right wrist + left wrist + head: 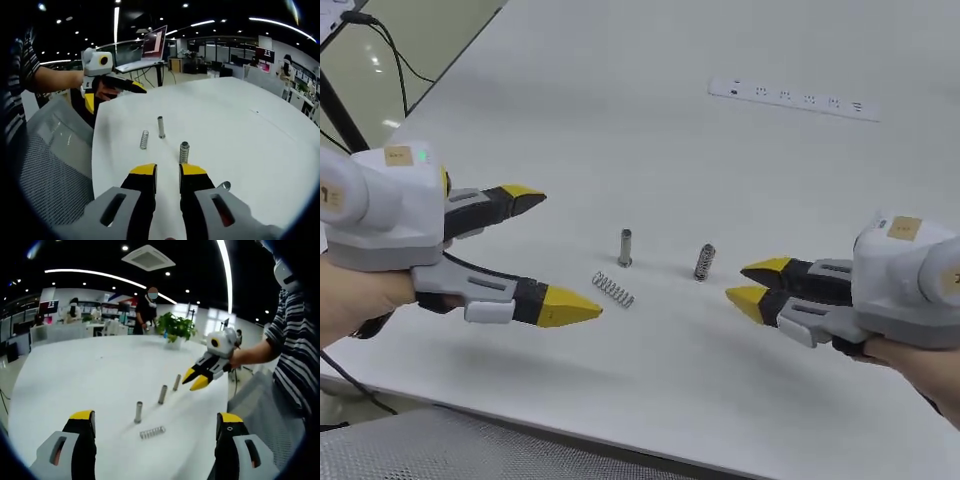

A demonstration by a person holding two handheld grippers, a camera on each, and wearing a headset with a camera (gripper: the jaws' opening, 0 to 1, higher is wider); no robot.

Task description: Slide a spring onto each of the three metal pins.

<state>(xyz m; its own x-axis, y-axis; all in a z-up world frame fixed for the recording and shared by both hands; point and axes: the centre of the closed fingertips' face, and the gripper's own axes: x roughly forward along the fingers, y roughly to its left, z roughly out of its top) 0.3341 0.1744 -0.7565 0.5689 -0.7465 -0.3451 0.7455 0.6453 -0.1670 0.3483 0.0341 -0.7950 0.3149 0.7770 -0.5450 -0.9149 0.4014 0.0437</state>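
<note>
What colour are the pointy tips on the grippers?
Yellow, on left gripper and right gripper; clearest in head view.

an open-plan office is indicated: a ceiling air-conditioning unit (148,257) is seen at twelve o'clock in the left gripper view, rows of desks (60,331) at ten o'clock, and a laptop (154,44) at twelve o'clock in the right gripper view.

A metal pin (223,185) just beside the right gripper (167,172) is mostly hidden behind its jaw.
</note>
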